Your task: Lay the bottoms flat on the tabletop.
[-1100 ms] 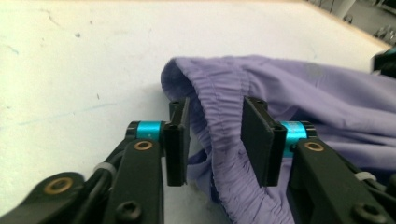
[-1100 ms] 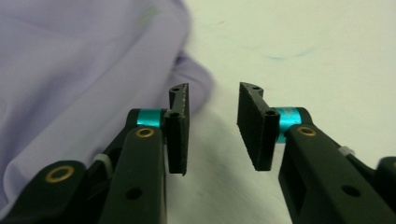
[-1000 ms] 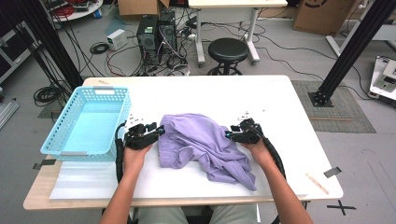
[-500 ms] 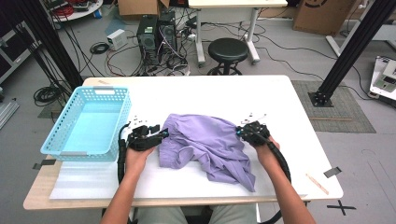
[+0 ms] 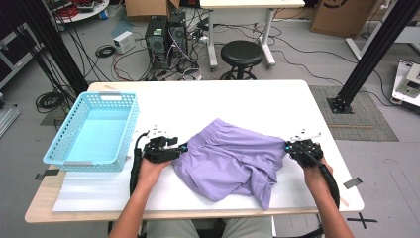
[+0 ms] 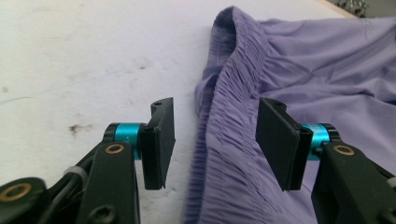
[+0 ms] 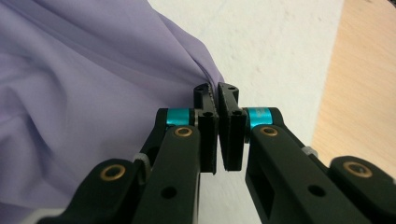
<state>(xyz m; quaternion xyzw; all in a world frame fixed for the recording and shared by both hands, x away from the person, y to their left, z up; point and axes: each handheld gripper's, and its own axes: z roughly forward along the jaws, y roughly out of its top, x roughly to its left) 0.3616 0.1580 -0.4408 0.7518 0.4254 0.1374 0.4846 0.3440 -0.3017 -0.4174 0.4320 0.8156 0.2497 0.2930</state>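
Your right claw (image 7: 217, 91) has pinched the purple shorts (image 5: 233, 158) and stretched them away from the basket (image 5: 74, 148); your left claw (image 6: 212, 140) has just been opening, waistband between its jaws.

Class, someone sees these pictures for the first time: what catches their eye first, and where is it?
The purple shorts spread mid-table between both hands. The right hand-held gripper pinches their right edge, while the left hand-held gripper stands open around the waistband, its jaws having just been opening. A blue basket sits far left.

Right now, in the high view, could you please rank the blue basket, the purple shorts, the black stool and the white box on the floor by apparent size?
1. purple shorts; blue basket: look alike, left unranked
2. black stool, though it is farther from the camera
3. white box
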